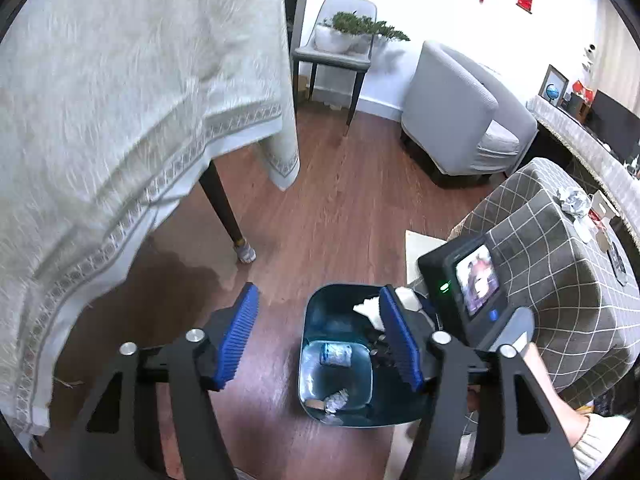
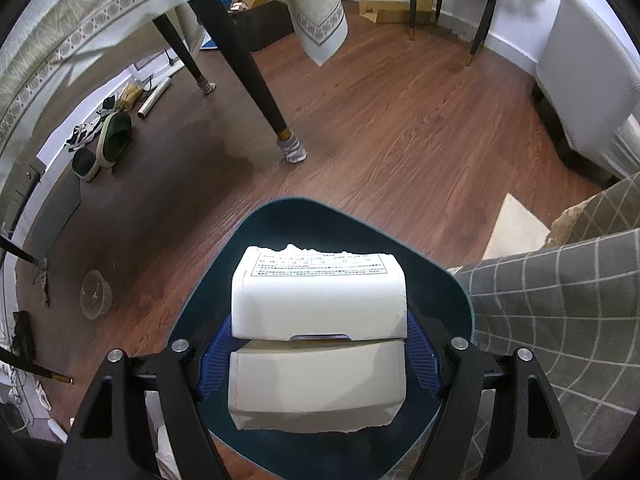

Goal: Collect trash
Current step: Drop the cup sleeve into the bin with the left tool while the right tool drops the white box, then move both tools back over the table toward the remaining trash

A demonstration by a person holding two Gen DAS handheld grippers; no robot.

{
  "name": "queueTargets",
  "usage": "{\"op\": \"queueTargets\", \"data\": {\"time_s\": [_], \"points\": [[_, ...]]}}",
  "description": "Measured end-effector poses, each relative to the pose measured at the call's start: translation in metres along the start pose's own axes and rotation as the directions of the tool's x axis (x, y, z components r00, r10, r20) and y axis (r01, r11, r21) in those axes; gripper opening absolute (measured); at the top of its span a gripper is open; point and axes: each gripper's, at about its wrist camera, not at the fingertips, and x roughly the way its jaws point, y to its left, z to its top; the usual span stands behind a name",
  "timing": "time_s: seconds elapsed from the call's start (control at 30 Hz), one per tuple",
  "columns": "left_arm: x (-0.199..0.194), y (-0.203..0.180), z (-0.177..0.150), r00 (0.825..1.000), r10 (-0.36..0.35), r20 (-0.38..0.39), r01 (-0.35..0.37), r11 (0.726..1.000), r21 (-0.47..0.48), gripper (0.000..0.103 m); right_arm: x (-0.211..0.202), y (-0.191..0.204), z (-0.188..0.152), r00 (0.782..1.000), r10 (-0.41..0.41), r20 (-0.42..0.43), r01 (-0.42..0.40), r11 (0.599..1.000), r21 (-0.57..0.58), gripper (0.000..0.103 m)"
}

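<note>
Wood floor [image 1: 340, 208] runs under a cloth-draped table [image 1: 120, 100] at left and a grid-patterned grey cover [image 1: 560, 248] at right. Between them on the floor stands one dark teal bin [image 1: 316, 312], open at the top.

Left wrist view only: bin interior visible, holding three pieces of trash, namely a small can or cup [image 1: 336, 354], a crumpled foil wad [image 1: 336, 400] and a brownish scrap beside it. White crumpled paper [image 1: 370, 306] shows at the bin's far rim, just past the right finger. More trash lies on the grey cover: one crumpled wad [image 1: 574, 200] plus white scraps near it. This view also shows the right gripper's camera body with its lit screen [image 1: 476, 280] over the bin, one grey armchair [image 1: 460, 116] and one chair with a potted plant [image 1: 340, 36].

Right wrist view only: bin contents hidden behind one white box [image 2: 318, 300], folded or crushed, printed label on top. Under the table, shoes and slippers [image 2: 114, 140] and a roll sit on the floor; a clear plastic lid [image 2: 96, 294] lies apart on the floor at left. Two table legs wear socks.

Left gripper [image 1: 320, 336] open, blue pads apart, nothing between them, above the bin. Right gripper [image 2: 318, 354] clamped on the white box, pads pressing both sides, box directly over the bin [image 2: 200, 300] mouth.
</note>
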Motion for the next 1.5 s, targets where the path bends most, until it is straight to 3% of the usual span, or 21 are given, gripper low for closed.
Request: {"op": "queueTargets", "data": {"time_s": [0.17, 0.57, 0.63, 0.7, 1.1, 1.5], "points": [[-0.012, -0.014, 0.007, 0.999, 0.001, 0.033, -0.002, 0.999, 0.032, 0.047, 0.007, 0.002, -0.005, 1.000, 0.001, -0.025, -0.002, 1.000, -0.017, 0.076], [-0.036, -0.045, 0.031, 0.991, 0.017, 0.134, -0.025, 0.998, 0.055, 0.043, 0.019, 0.007, -0.029, 0.996, -0.018, -0.090, 0.008, 0.994, -0.105, 0.076], [-0.036, -0.051, 0.033, 0.990, 0.022, 0.141, -0.031, 0.998, 0.063, 0.043, 0.018, 0.010, -0.031, 0.996, -0.014, -0.093, 0.003, 0.993, -0.122, 0.081], [-0.035, -0.055, 0.034, 0.989, 0.020, 0.144, -0.030, 0.997, 0.070, 0.042, 0.014, 0.010, -0.031, 0.997, -0.017, -0.079, 0.006, 0.991, -0.134, 0.085], [-0.042, -0.079, 0.049, 0.982, -0.018, 0.185, 0.005, 0.998, 0.070, 0.042, -0.049, -0.010, -0.020, 0.998, 0.030, 0.061, -0.023, 0.993, -0.118, 0.086], [-0.051, -0.099, 0.066, 0.971, -0.057, 0.233, 0.046, 0.998, 0.052, 0.042, -0.148, -0.035, -0.012, 0.963, 0.011, 0.270, 0.019, 0.994, -0.106, 0.086]]}}
